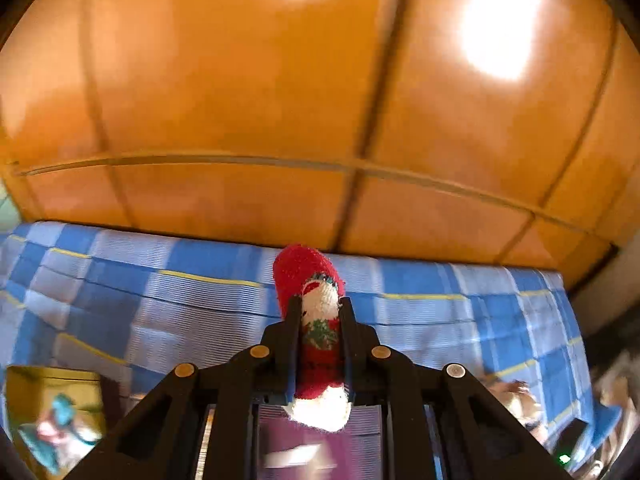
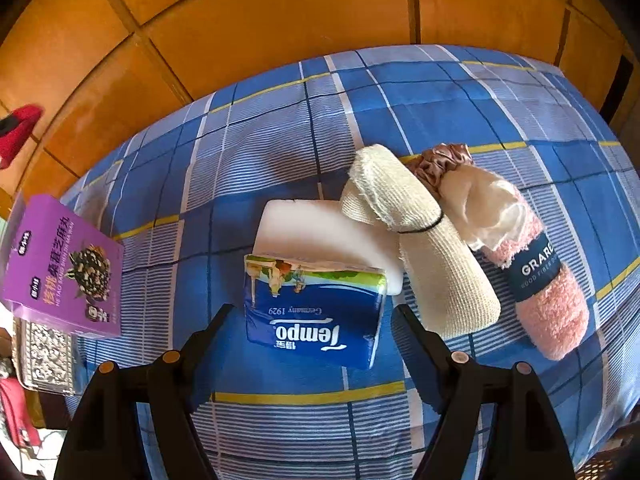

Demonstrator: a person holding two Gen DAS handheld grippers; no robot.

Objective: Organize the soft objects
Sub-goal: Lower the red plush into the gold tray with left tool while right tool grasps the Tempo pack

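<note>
On checked cloth (image 2: 280, 128): one tissue pack (image 2: 316, 312), two rolled towels (image 2: 436, 256).

both wrist views look steeply down, close over the shared blue checked cloth (image 2: 280, 128) and wooden floor (image 1: 240, 80).

- Right gripper (image 2: 310, 310) stood with its jaws wide apart above the blue checked cloth (image 2: 280, 128), pads clear of everything.
- Blue Tempo tissue pack (image 2: 316, 312) lay between the two fingers, print upside down, not pressed by either.
- White foam block (image 2: 316, 232) lay just beyond the pack, touching it.
- Cream rolled cloth (image 2: 420, 248), bound by a thin black band, lay to the right, leaning onto the block.
- Brown scrunchie (image 2: 440, 164) sat at the far end of the rolls.
- Pink rolled towel (image 2: 556, 304) with a dark label lay farthest right, beside the cream roll.
- Purple box (image 2: 68, 268) stood at the cloth's left edge.
- A red object (image 2: 18, 132) showed at the far left edge, partly cut off.
- Orange tiled floor (image 2: 280, 12) lay beyond.
</note>
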